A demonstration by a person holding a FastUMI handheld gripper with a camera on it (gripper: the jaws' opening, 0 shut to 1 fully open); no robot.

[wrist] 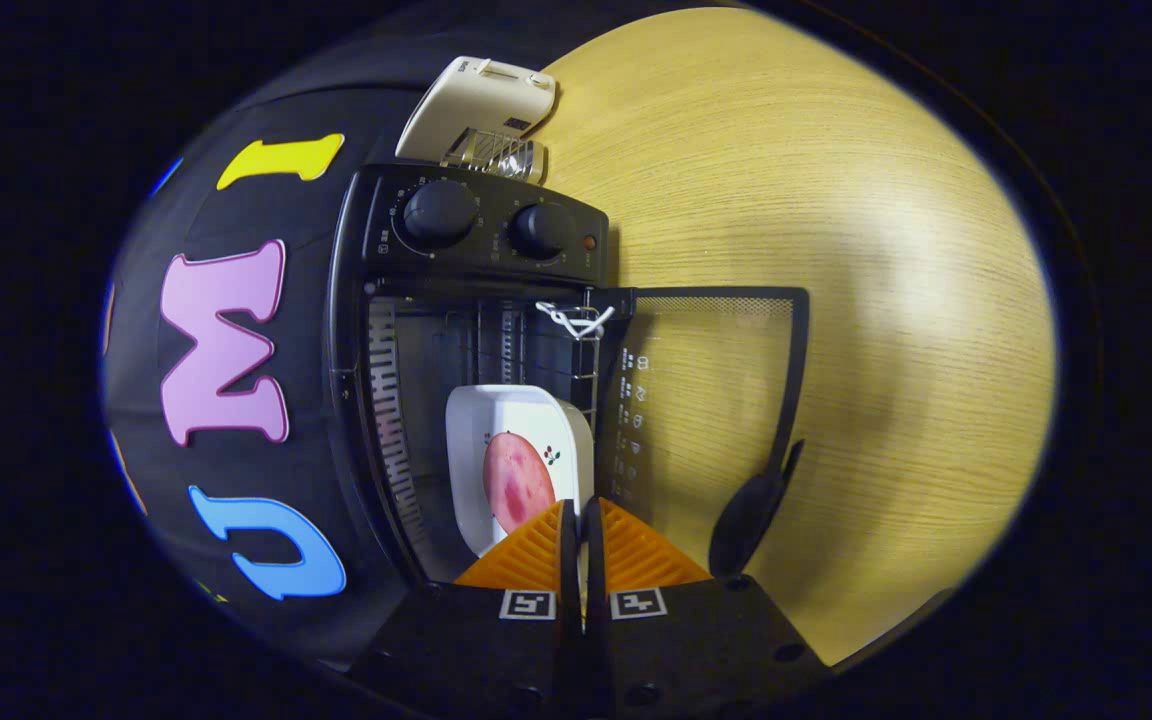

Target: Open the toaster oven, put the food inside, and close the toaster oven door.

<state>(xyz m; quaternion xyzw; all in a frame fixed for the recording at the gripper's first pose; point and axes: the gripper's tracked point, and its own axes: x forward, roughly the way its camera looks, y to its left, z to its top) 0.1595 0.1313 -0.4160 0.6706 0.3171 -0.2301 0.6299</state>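
A black toaster oven point(476, 238) stands with its glass door point(711, 400) swung fully open over the wooden table point(836, 200). The door's black handle point(751, 512) lies just beside my fingers. A white dish point(501, 412) with a pink slice of food point(518, 482) rests inside the oven cavity on the rack. My gripper point(583, 508) is at the dish's near rim. Its fingers are closed to a thin gap, and the rim appears pinched between them.
A cream-coloured appliance point(481, 100) with a metal grille stands beyond the oven's two knobs. The oven's side walls and rack rails close in around the dish. Bare tabletop stretches past the open door.
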